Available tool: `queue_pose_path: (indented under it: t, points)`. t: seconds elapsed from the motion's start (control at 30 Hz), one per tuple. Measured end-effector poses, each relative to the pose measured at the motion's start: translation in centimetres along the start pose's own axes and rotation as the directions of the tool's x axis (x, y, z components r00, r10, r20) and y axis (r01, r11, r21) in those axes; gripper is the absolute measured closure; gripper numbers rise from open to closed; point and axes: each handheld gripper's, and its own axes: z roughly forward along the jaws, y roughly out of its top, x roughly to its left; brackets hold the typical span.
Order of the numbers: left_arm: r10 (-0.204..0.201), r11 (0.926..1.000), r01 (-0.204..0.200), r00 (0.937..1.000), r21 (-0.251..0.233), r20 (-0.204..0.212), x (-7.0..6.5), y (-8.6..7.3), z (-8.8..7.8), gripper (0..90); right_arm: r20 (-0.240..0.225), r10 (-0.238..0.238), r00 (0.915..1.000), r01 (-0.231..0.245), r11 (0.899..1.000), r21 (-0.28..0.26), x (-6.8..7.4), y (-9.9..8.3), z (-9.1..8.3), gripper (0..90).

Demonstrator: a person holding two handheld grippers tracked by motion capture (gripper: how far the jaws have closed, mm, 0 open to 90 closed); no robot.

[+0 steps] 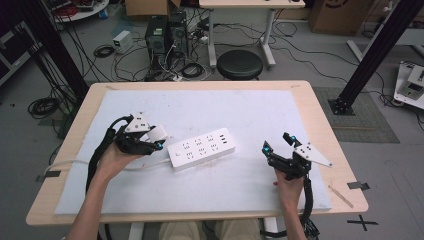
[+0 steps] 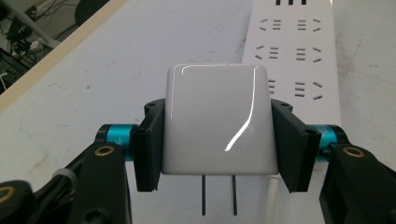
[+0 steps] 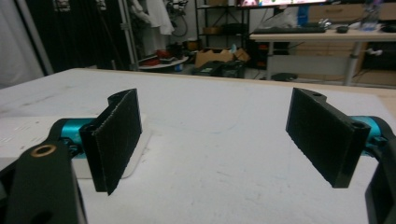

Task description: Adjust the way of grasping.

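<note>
A white power strip with several sockets lies slanted in the middle of the white mat; it also runs up the right side of the left gripper view. My left gripper is shut on a glossy white plug adapter, with both black pads pressed on its sides and its two prongs pointing down toward the camera. The adapter hangs just left of the strip's near end. My right gripper rests at the right of the mat, open, with nothing between its pads.
The strip's white cord trails left off the mat. A wooden table edge frames the mat. Behind the table stand a black stool and tangled floor cables.
</note>
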Motion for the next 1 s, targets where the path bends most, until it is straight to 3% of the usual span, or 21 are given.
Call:
queue_pose_path:
  t: [0.17,0.2,0.4,0.5,0.53,0.6,0.63,0.67,0.7,0.77,0.8,0.83,0.9,0.93,0.97,1.0]
  points:
    - [0.033,0.9994,-0.033,0.9993,-0.011,-0.015,-1.1,0.2,0.2,42.4,0.015,-0.033,0.9993,0.033,0.999,0.017,0.3,0.0,0.3,18.6]
    - [0.048,0.9986,-0.048,0.9985,-0.024,-0.027,-1.7,0.4,0.4,42.4,0.012,-0.059,0.9982,0.059,0.998,0.034,0.5,0.0,0.5,18.7]
    - [0.104,0.9927,-0.108,0.9919,-0.054,-0.073,-3.7,0.9,0.4,42.4,0.01,-0.064,0.9979,0.063,0.997,0.051,0.6,0.0,0.7,18.7]
    - [0.122,0.9894,-0.129,0.988,-0.067,-0.094,-4.3,1.1,0.4,42.4,-0.025,-0.033,0.9992,0.034,0.998,0.061,0.5,0.1,0.8,18.7]
    - [0.139,0.9854,-0.149,0.9829,-0.082,-0.122,-4.8,1.2,0.3,42.4,-0.079,-0.008,0.9969,0.016,0.995,0.099,0.5,0.2,1.1,18.7]
    - [0.146,0.9838,-0.158,0.9802,-0.085,-0.134,-4.9,1.2,0.3,42.4,-0.1,-0.008,0.9949,0.019,0.994,0.106,0.5,0.3,1.1,18.7]
    - [0.154,0.9803,-0.172,0.9743,-0.098,-0.164,-5.2,1.2,0.3,42.4,-0.152,0.011,0.9884,0.007,0.993,0.118,0.6,0.6,1.3,19.0]
    - [0.154,0.9803,-0.172,0.9743,-0.098,-0.164,-5.2,1.2,0.3,42.4,-0.152,0.011,0.9884,0.007,0.993,0.118,0.6,0.6,1.3,19.0]
    - [0.161,0.9778,-0.181,0.9706,-0.105,-0.179,-5.4,1.1,0.4,42.4,-0.211,0.047,0.9764,-0.016,0.99,0.144,0.6,0.9,1.5,21.1]
    - [0.169,0.9745,-0.194,0.9649,-0.112,-0.201,-5.6,1.0,0.5,42.4,-0.225,0.061,0.9726,-0.027,0.988,0.151,0.7,1.1,1.5,21.1]
    - [0.174,0.973,-0.201,0.9625,-0.114,-0.208,-5.8,0.9,0.6,42.4,-0.247,0.066,0.9668,-0.03,0.989,0.146,0.7,1.3,1.7,21.1]
    - [0.178,0.9711,-0.207,0.9597,-0.119,-0.218,-6.0,0.8,0.7,42.4,-0.287,0.105,0.9521,-0.063,0.986,0.152,0.8,1.9,1.8,21.1]
    - [0.192,0.9677,-0.223,0.9544,-0.118,-0.228,-6.3,0.7,0.8,42.4,-0.313,0.119,0.9422,-0.076,0.986,0.146,0.9,2.4,1.9,21.1]
    - [0.203,0.9645,-0.236,0.95,-0.119,-0.238,-6.6,0.7,0.9,42.5,-0.337,0.127,0.933,-0.081,0.986,0.148,1.0,2.8,2.1,21.1]
    - [0.213,0.9614,-0.247,0.9468,-0.121,-0.241,-6.8,0.6,1.0,42.5,-0.337,0.127,0.933,-0.081,0.986,0.148,1.0,2.8,2.1,21.1]
    - [0.226,0.9573,-0.262,0.9412,-0.122,-0.251,-7.0,0.6,1.0,42.4,-0.354,0.123,0.9272,-0.076,0.987,0.143,1.0,3.1,2.2,21.1]
